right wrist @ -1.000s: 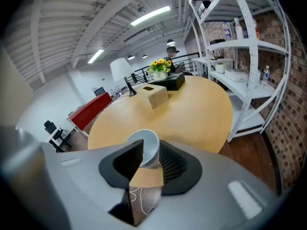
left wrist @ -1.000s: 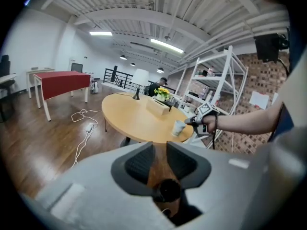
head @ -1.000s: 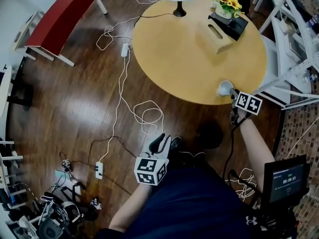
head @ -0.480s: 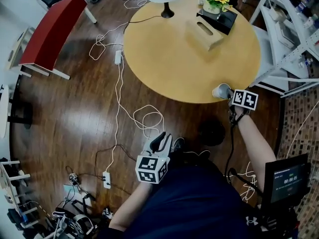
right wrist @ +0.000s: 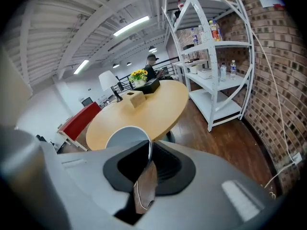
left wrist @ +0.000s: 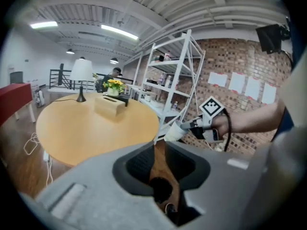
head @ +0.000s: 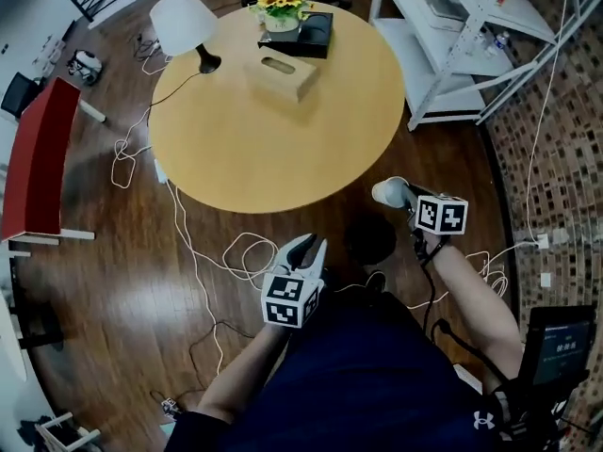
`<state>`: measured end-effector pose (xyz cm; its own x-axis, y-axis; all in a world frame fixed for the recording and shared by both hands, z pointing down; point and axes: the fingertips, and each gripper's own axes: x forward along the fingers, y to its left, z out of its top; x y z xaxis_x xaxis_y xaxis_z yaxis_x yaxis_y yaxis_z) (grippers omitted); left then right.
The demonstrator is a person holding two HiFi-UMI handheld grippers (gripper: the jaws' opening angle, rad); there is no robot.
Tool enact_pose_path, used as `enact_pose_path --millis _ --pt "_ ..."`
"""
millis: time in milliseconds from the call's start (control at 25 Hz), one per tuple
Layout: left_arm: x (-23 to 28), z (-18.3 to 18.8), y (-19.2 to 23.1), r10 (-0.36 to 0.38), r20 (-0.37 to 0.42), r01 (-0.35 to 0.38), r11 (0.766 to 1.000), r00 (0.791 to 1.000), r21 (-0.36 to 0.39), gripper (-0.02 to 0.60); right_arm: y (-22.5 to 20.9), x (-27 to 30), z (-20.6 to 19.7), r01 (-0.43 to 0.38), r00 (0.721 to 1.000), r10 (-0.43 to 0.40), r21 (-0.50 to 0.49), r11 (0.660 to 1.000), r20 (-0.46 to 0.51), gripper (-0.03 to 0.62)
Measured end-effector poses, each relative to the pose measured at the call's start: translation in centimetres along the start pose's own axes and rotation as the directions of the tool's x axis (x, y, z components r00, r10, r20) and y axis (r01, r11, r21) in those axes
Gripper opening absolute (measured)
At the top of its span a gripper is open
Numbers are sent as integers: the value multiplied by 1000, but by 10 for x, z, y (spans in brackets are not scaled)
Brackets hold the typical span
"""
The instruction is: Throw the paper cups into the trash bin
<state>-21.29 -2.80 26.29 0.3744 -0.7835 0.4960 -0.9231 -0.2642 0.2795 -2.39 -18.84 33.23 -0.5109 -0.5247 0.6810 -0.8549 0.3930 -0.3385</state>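
A white paper cup (head: 387, 192) lies on its side in my right gripper (head: 406, 195), whose jaws are shut on the cup's rim wall. The cup hangs over the wood floor, just off the round table's near edge. In the right gripper view the cup's rim (right wrist: 127, 136) rises from between the jaws of the right gripper (right wrist: 146, 160). A dark round bin (head: 369, 241) stands on the floor below and left of the cup. My left gripper (head: 306, 249) hovers low in front of the person, open with nothing in it. The left gripper view shows the cup (left wrist: 173, 132) held at the right.
The round wooden table (head: 236, 149) carries a lamp (head: 184, 24), a tissue box (head: 281, 75) and flowers on a black box (head: 287, 17). White shelving (head: 443, 36) stands at the right by a brick wall. Cables (head: 240, 252) trail over the floor. A red bench (head: 38, 158) is at the left.
The right gripper closed on the cup at the table's edge and carried it off the table, over the floor. The head view swung right. The left gripper stayed low.
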Motion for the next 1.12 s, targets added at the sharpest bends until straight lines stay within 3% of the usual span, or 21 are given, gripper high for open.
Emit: enact_pose_path --millis 160,280,400,560,680,800,960,1120 --pt "26 -12 -23 -164 -100 167 986 981 15 71 16 -37 -43 32 999 -32 5 999 10 35" --pt "45 -11 -45 -224 -158 233 971 962 46 69 19 -51 -68 32 999 -32 8 999 -14 35" --pt "68 -25 -59 -224 -216 248 965 950 88 63 12 -61 -93 38 998 -37 16 999 -42 35" --pt "98 -50 -83 -235 -311 269 961 921 71 63 -19 -56 -134 64 995 -59 61 996 -83 35" --pt "132 -80 -80 -194 -333 238 966 923 97 63 -51 -33 -171 92 990 -81 94 991 -119 35" --pt "162 -121 -77 -173 -374 221 971 911 91 63 -77 -1 -217 95 981 -77 93 991 -177 35" --pt "200 -189 -70 -157 -452 228 968 878 107 63 -101 51 -275 55 967 -43 42 998 -253 35" --pt "231 -255 -55 -148 -511 215 974 847 75 63 -130 109 -324 36 950 -46 -36 999 -309 35"
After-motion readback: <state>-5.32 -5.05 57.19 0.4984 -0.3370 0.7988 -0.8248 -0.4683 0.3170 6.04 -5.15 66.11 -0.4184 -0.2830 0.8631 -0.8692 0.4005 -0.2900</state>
